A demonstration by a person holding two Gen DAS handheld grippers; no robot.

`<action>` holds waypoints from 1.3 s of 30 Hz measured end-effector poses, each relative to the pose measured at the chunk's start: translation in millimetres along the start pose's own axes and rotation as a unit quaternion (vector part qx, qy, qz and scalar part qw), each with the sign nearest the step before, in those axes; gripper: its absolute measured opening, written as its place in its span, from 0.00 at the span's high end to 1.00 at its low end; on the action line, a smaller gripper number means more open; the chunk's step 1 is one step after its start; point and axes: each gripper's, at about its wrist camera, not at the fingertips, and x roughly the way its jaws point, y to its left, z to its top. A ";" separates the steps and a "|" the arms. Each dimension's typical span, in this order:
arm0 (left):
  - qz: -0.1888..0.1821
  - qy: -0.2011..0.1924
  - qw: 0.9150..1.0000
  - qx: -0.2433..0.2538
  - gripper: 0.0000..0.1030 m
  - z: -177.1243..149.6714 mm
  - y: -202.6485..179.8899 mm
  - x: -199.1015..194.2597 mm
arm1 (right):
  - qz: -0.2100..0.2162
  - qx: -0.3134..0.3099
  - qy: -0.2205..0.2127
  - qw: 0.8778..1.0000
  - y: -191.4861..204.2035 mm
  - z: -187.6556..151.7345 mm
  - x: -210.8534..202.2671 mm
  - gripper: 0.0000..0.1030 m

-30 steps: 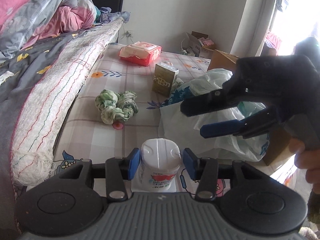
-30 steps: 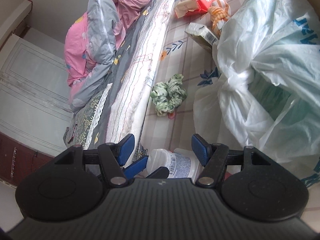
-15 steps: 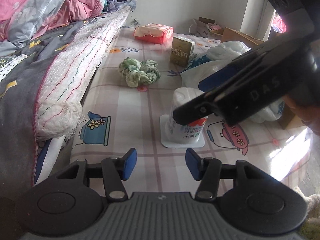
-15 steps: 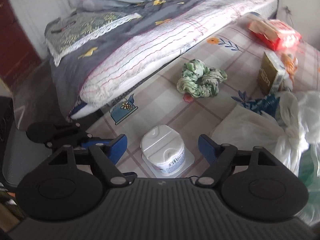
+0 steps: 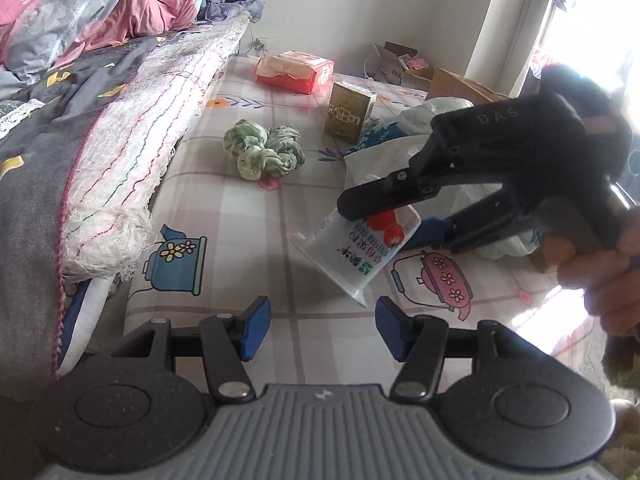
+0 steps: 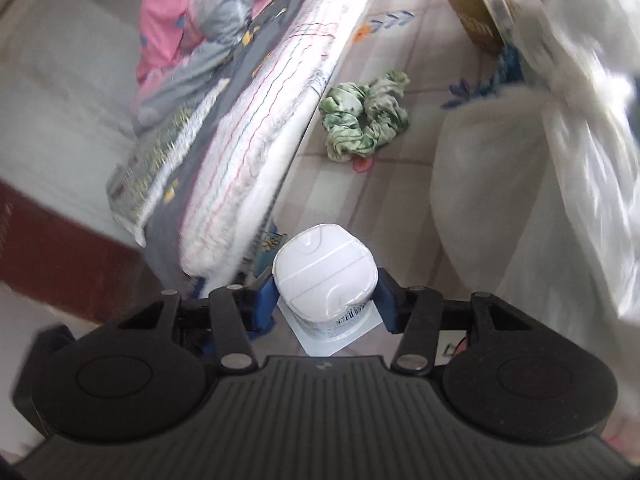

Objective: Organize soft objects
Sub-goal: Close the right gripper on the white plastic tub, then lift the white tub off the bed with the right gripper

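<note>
**Yogurt cup clamped by right gripper, lifted tilted over the sheet**

Bedroom scene: checked bedsheet (image 5: 248, 216) printed with teapots and flowers, a rolled white fringed blanket (image 5: 132, 168) along its left edge.

Left wrist view. Left gripper (image 5: 318, 328) sits near and low, its blue pads apart and opening, nothing between them. Just beyond it, the right gripper (image 5: 394, 216) comes in from the right, gripped by a person's hand (image 5: 600, 276). Its two fingers are closing on a white yogurt cup (image 5: 356, 248) with a strawberry label; the cup is tilted, flange end pointing down and near. Farther off lie a green-and-white scrunchie (image 5: 262, 154), a gold carton (image 5: 350, 112) standing upright, and a red-and-pink tissue pack (image 5: 294, 72). A white plastic bag (image 5: 404, 136) lies right of the scrunchie, partly behind the right gripper.

Right wrist view (motion-blurred). Right gripper (image 6: 326, 300) has both blue pads pressed against the sides of the yogurt cup (image 6: 324, 272). Scrunchie (image 6: 366, 116) lies farther off on the sheet, with the plastic bag (image 6: 520, 184) to the right and the blanket (image 6: 256, 168) to the left.
</note>
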 end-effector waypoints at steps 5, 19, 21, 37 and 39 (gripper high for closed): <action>-0.003 0.001 1.000 0.008 0.42 3.5 -7.2 4.5 | 0.007 0.056 -0.044 0.997 -13.8 -18.5 -12.9 0.48; -0.009 0.006 0.999 0.034 0.44 6.9 -16.2 20.4 | -0.110 -0.056 -0.096 0.988 14.2 -35.9 -65.1 0.41; -0.003 0.003 0.999 0.047 0.45 6.9 -19.3 24.2 | -0.117 -0.084 -0.092 0.985 23.9 -31.9 -60.8 0.41; -0.005 0.009 0.998 0.055 0.51 6.6 -16.1 36.5 | -0.200 -0.255 -0.030 0.946 72.0 0.8 14.5 0.84; -0.008 0.010 0.998 0.058 0.51 7.8 -17.8 38.9 | -0.192 -0.245 -0.035 0.950 71.1 1.8 12.3 0.92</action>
